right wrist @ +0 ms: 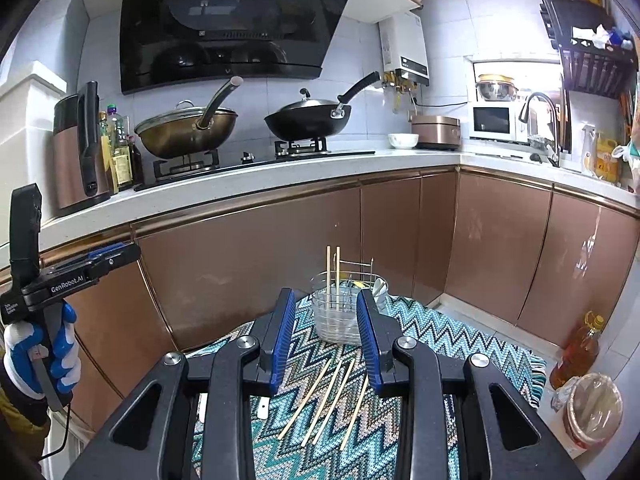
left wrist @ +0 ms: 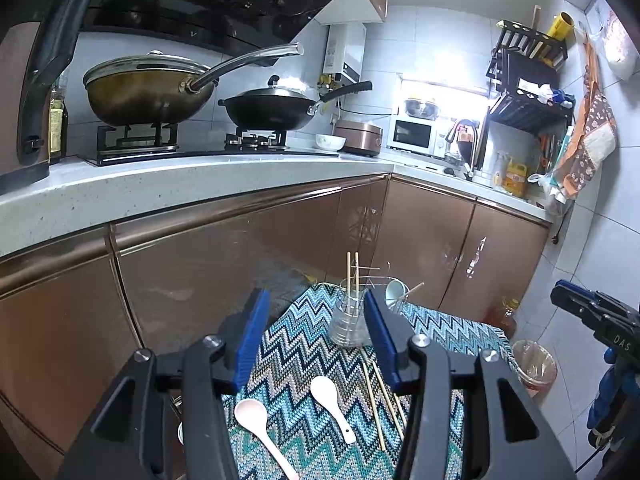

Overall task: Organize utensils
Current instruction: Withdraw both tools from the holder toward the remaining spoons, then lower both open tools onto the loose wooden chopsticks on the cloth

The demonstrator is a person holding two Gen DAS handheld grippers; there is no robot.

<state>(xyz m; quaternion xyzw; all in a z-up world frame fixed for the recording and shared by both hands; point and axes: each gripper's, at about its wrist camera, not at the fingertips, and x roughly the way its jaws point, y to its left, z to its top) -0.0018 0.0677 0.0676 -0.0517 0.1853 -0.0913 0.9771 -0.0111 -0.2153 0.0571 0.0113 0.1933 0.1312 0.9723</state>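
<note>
Loose chopsticks [right wrist: 326, 400]: four or so, fanned on the zigzag cloth [right wrist: 440, 328] just ahead of my right hand-held gripper [right wrist: 326, 338]; near ends point at me, far ends toward the holder.

Holder [right wrist: 338, 316]: clear ribbed cup inside a wire rack at the cloth's far edge. Two chopsticks [right wrist: 333, 276] already upright in it; a white spoon [right wrist: 382, 289] in the rack's right part.

Spoons: one pink [left wrist: 256, 420] near left, one white [left wrist: 332, 404] near centre, both flat on the cloth, bowls toward the far side.

Right hand-held gripper: jaws apart, nothing between them. Left hand-held gripper [left wrist: 316, 336]: likewise released and empty, hovering over the spoons.

Step in hand, as I judge it: collect a loose chopstick. I should come down across its shaft near the middle, close squarely so it cannot pivot, then lift it clear before tipping it upright.

Room: the cloth drapes over the tabletop's right edge, with a bin [right wrist: 592, 412] and an oil bottle [right wrist: 578, 350] on the floor below. Cabinet doors [right wrist: 260, 264] stand close behind the holder, so the approach from above looks best.
</note>
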